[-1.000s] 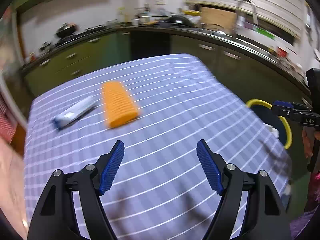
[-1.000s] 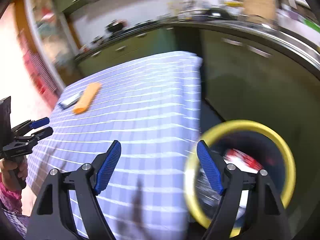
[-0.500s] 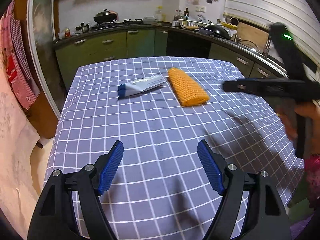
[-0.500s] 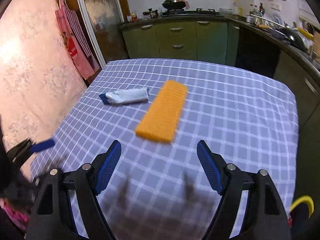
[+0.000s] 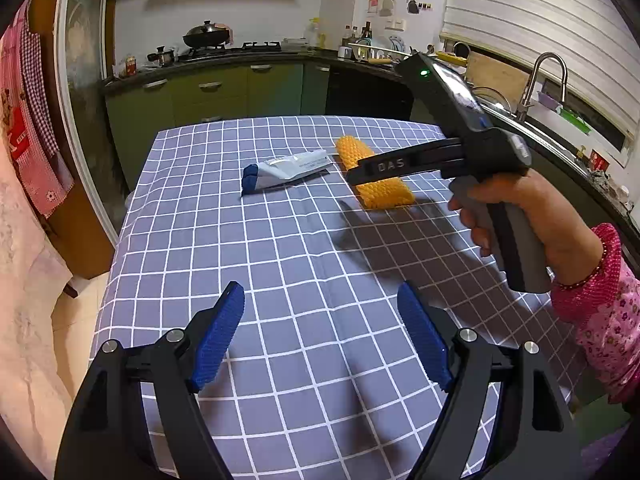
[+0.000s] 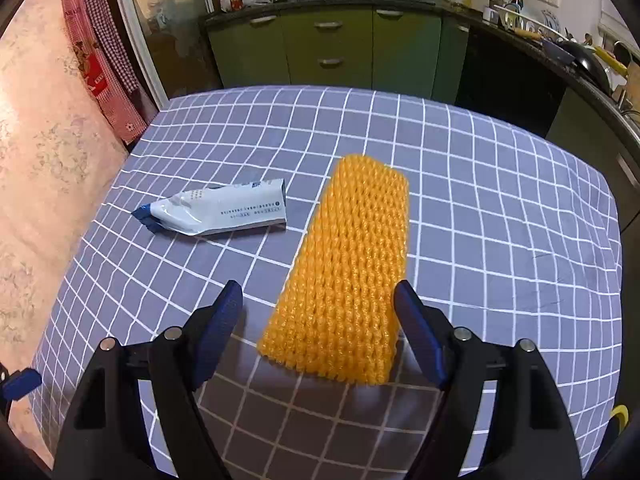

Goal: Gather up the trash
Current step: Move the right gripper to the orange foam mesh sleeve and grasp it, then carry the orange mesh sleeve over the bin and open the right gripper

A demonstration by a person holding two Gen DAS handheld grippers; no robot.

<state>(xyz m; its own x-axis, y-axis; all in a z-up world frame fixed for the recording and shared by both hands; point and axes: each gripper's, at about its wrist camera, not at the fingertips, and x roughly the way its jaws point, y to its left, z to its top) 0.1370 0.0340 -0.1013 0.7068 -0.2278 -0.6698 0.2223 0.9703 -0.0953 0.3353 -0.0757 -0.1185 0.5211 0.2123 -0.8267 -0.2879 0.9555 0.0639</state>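
An orange foam fruit net lies flat on the checked tablecloth. A crumpled white and blue wrapper rests just left of it. My right gripper hovers over the net's near end, open, with a pad on either side and neither touching it. From the left wrist view the right gripper crosses in front of the net, held by a hand in a pink sleeve, and the wrapper lies to its left. My left gripper hangs over bare cloth nearer the front, its jaws opening with nothing between them.
Green kitchen cabinets and a counter with a stove run behind the table. A sink and tap stand along the right wall. A sliver of a yellow bin rim shows past the table's right corner. Red checked aprons hang at the left.
My right gripper swung from the yellow-rimmed bin beside the table to over the table and closed in on the orange net. The left gripper turned toward the table's middle, then held still.
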